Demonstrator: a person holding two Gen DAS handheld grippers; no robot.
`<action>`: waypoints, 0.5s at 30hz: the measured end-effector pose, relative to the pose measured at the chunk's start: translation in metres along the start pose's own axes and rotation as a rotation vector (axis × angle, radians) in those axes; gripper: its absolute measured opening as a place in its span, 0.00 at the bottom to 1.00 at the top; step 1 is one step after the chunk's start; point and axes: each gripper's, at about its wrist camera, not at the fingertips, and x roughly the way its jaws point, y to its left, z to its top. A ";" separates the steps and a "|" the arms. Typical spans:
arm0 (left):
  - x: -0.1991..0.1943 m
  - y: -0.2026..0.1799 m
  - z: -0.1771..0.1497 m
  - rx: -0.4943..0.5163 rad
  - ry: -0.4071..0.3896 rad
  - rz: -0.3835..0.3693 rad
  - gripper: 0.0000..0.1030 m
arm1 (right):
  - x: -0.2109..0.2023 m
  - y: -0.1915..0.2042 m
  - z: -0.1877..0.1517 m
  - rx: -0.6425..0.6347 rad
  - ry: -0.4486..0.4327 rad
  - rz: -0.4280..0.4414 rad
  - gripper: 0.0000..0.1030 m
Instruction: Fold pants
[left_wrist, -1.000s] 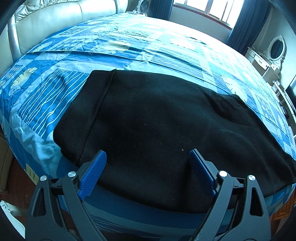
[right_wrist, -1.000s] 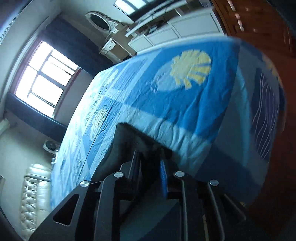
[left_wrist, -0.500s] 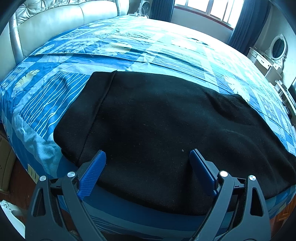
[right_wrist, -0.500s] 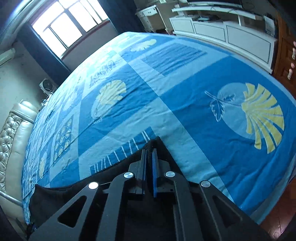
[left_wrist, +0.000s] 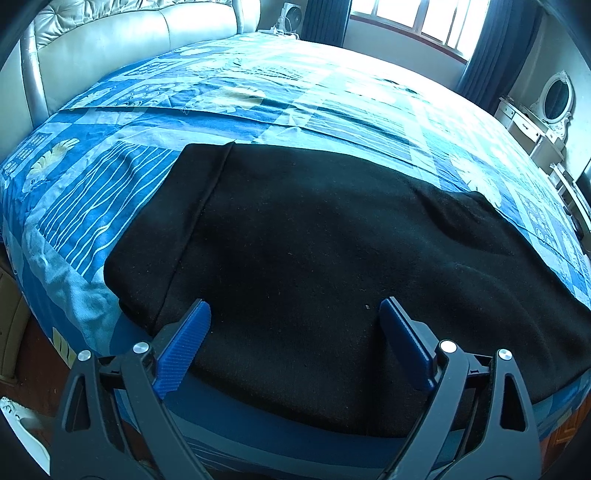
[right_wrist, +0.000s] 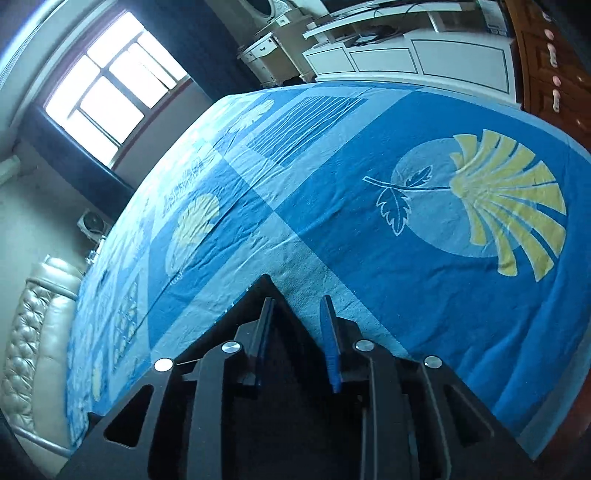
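Black pants (left_wrist: 332, 240) lie flat across the near side of a bed with a blue patterned cover (left_wrist: 258, 92). My left gripper (left_wrist: 293, 314) is open and empty, just above the pants near their front edge. In the right wrist view a pointed black corner of the pants (right_wrist: 267, 286) lies on the bed cover (right_wrist: 369, 206). My right gripper (right_wrist: 297, 306) stands part open over that corner, its blue pads (right_wrist: 327, 325) apart and not pinching the cloth.
A cream padded headboard (left_wrist: 110, 48) stands at the far left. A window (left_wrist: 406, 18) with dark curtains is behind the bed. A white dresser with an oval mirror (left_wrist: 554, 99) stands right. White cabinets (right_wrist: 424, 59) and a wooden door (right_wrist: 554, 74) are beyond the bed's corner.
My right gripper was shut on the pants corner and has opened, letting it lie on the bed. The left gripper has tilted up slightly and stays open.
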 end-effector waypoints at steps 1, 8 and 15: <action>-0.001 0.000 0.000 0.003 0.000 -0.001 0.90 | -0.006 -0.006 0.003 0.008 0.007 0.012 0.28; -0.013 -0.005 0.000 0.046 -0.019 -0.021 0.90 | -0.013 -0.051 0.007 0.104 0.188 0.196 0.54; -0.017 0.003 0.002 0.039 -0.011 -0.014 0.90 | 0.001 -0.056 -0.009 0.112 0.289 0.347 0.55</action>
